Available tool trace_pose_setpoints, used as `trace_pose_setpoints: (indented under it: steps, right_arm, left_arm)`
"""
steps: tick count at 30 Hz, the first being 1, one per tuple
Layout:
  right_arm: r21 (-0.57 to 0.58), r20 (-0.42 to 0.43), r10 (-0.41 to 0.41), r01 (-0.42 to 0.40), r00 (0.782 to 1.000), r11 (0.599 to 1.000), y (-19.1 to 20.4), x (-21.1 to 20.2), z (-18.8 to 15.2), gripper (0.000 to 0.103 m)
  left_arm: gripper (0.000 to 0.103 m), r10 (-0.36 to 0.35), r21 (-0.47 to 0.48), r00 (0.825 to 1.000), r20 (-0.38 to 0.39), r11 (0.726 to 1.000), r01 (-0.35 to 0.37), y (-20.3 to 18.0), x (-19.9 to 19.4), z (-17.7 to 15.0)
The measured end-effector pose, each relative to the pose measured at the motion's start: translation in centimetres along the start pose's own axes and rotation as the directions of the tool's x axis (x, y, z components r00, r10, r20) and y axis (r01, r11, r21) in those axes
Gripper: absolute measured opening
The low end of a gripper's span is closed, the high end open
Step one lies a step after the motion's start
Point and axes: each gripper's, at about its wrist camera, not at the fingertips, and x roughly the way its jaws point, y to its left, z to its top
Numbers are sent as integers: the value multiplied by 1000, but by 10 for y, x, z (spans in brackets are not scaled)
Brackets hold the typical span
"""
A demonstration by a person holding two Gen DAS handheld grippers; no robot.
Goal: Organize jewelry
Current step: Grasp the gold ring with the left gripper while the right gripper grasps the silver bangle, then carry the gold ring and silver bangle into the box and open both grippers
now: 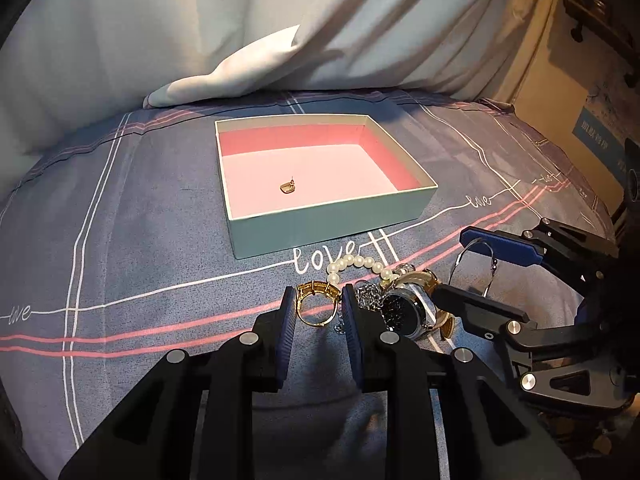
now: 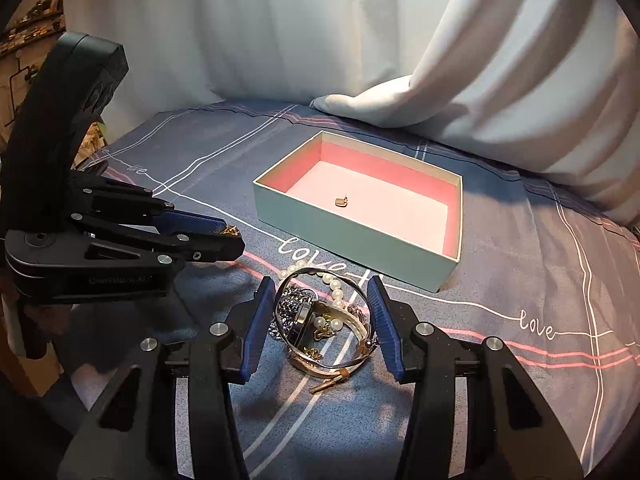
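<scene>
A pale green box (image 1: 328,236) with a pink lining sits open on the bed, and a small gold earring (image 1: 288,187) lies on its floor. My left gripper (image 1: 317,294) is shut on a gold ring (image 1: 314,287), lifted just off the sheet. To its right, my right gripper (image 1: 452,264) is shut on a thin silver bangle (image 2: 320,270), whose two sides touch both pads. Below the bangle lies a tangle of a pearl bracelet (image 1: 356,262), a silver chain (image 1: 368,294) and a gold-strapped watch (image 1: 408,312). The right wrist view shows the left gripper (image 2: 235,236) at the left.
The bed sheet (image 1: 160,240) is grey-blue with white and pink lines and the word "love". White bedding (image 1: 240,76) is heaped behind the box. A cardboard box (image 1: 592,120) stands beyond the bed's right edge.
</scene>
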Motion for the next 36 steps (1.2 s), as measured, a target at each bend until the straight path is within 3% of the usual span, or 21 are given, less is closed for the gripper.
trace_pose_setpoints:
  steps: [24,36]
  right_arm:
    - [2,117,-44,44,992,999,-22,-17,52,48]
    - [23,177,-83,80,981,997,-46,-9,96,48]
  left_arm:
    - [23,-12,-25,991,131,1000,16,-7,-32,56]
    - [23,-3,-27,974,227,1000,9,-10,-38,116]
